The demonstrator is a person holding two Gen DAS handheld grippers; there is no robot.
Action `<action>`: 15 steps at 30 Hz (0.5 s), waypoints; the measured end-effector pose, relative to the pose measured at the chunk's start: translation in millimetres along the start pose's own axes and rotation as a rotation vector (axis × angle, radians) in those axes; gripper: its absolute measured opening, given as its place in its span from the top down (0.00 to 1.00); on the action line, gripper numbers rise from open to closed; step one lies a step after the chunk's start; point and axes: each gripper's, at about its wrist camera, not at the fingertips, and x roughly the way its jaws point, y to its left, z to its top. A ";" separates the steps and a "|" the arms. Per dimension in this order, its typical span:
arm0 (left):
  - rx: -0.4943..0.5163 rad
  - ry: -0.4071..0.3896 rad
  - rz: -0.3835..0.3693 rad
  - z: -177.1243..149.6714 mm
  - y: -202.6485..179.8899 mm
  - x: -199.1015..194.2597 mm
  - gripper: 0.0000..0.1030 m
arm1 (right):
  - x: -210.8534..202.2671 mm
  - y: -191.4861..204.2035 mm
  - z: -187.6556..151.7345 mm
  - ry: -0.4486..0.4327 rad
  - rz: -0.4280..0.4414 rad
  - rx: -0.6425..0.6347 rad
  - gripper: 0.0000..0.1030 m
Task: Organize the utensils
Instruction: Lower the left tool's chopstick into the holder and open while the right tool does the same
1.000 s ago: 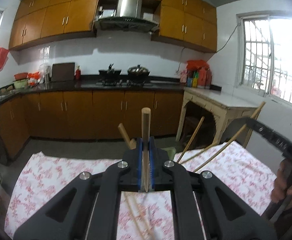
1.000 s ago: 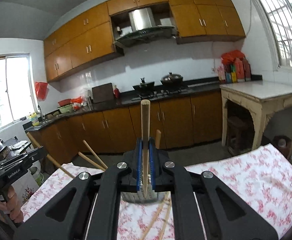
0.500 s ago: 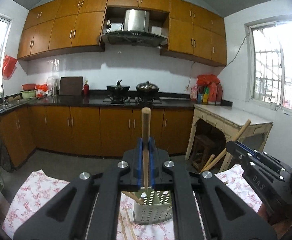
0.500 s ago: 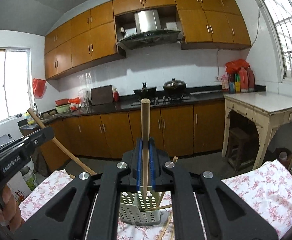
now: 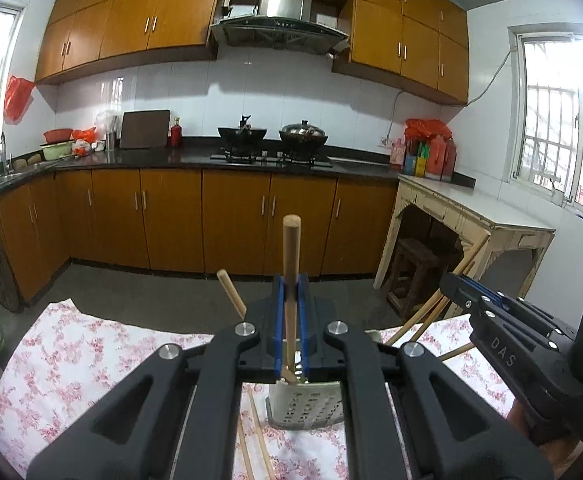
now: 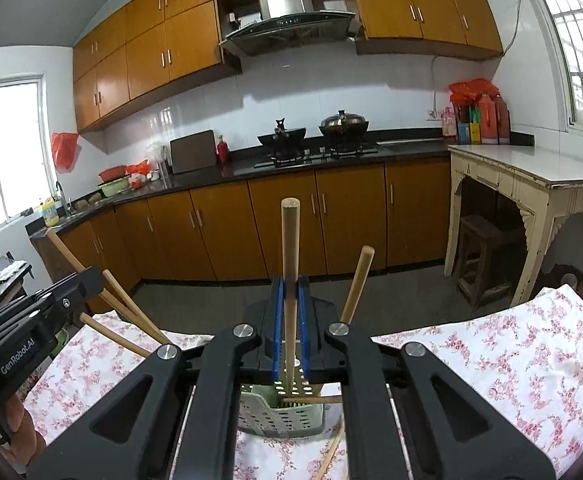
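My left gripper (image 5: 290,320) is shut on a wooden chopstick (image 5: 291,256) held upright, its lower end in the perforated pale green utensil holder (image 5: 305,404) on the table. My right gripper (image 6: 290,320) is shut on another wooden chopstick (image 6: 290,256), also upright, its tip inside the same holder (image 6: 281,414). Other chopsticks (image 6: 355,286) lean out of the holder. The right gripper shows at the right of the left wrist view (image 5: 503,328); the left gripper shows at the left of the right wrist view (image 6: 31,332).
Loose chopsticks (image 5: 257,440) lie on the floral tablecloth (image 5: 71,356) in front of the holder. Beyond the table are brown kitchen cabinets (image 5: 231,220), a stove with pots (image 5: 271,136) and a cream side table (image 5: 471,216).
Both grippers tilted up from the table, then dipped again, bringing the holder close under their jaws. Each kept its chopstick, and the chopstick tips now sit in the holder.
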 end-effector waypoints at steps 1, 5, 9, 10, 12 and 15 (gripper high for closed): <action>0.001 0.002 0.001 -0.9 1.1 0.8 0.93 | 0.8 0.9 -0.2 0.003 0.000 0.001 0.93; 0.004 0.006 0.001 -1.3 1.8 1.8 0.93 | 2.0 3.6 -1.4 0.011 0.002 0.003 0.93; 0.012 0.020 0.013 -1.9 1.7 4.0 0.92 | 1.9 2.9 -2.7 0.022 0.006 0.013 0.92; 0.013 0.020 0.021 -2.0 1.6 4.2 0.91 | 1.9 2.0 -2.6 0.025 0.009 0.015 0.89; 0.013 0.021 0.032 -1.8 3.5 3.3 0.81 | -0.9 0.1 -3.0 0.024 0.002 0.020 0.80; 0.008 0.018 0.046 -1.4 7.0 0.1 0.70 | -6.0 -2.4 -2.6 0.016 -0.009 0.025 0.74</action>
